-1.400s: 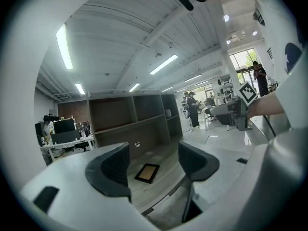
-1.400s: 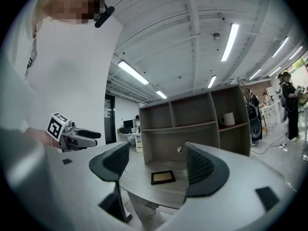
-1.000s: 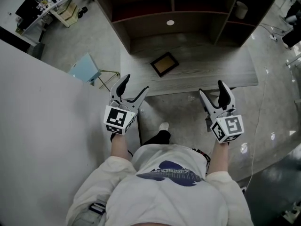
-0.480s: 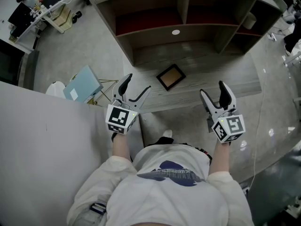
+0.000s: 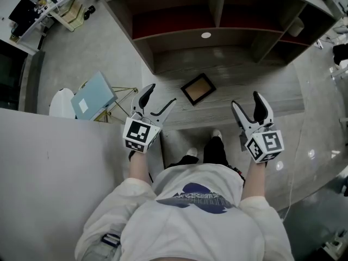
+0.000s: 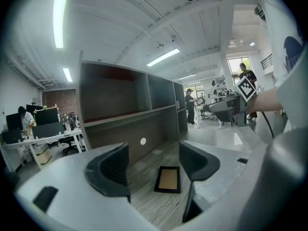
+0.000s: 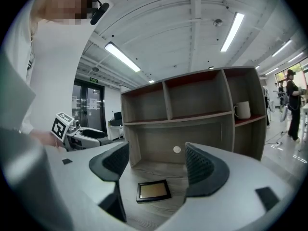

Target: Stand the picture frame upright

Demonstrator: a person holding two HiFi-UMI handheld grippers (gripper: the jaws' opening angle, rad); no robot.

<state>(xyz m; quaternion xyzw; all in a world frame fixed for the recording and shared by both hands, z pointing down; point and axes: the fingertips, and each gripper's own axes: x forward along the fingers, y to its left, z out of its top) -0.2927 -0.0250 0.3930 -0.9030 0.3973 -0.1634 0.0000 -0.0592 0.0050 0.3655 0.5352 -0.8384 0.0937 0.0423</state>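
A black picture frame [image 5: 198, 88] with a tan inner panel lies flat on the grey wood desk [image 5: 255, 91], in front of the shelf unit. The left gripper view shows the frame [image 6: 168, 179] between its jaws and farther off; the right gripper view shows the frame [image 7: 153, 191] likewise. My left gripper [image 5: 155, 98] is open at the desk's near left edge, empty. My right gripper [image 5: 247, 106] is open at the near right edge, also empty. Neither touches the frame.
A wooden shelf unit [image 5: 217, 15] with several compartments stands at the back of the desk, a white mug [image 7: 242, 110] in its right one. A light blue chair [image 5: 92, 94] stands left of the desk. People and office desks [image 6: 38, 134] are farther off.
The view has shifted so the desk and frame sit slightly lower and closer. Both grippers stay open at the near edge. The person's legs have stepped forward under the desk.
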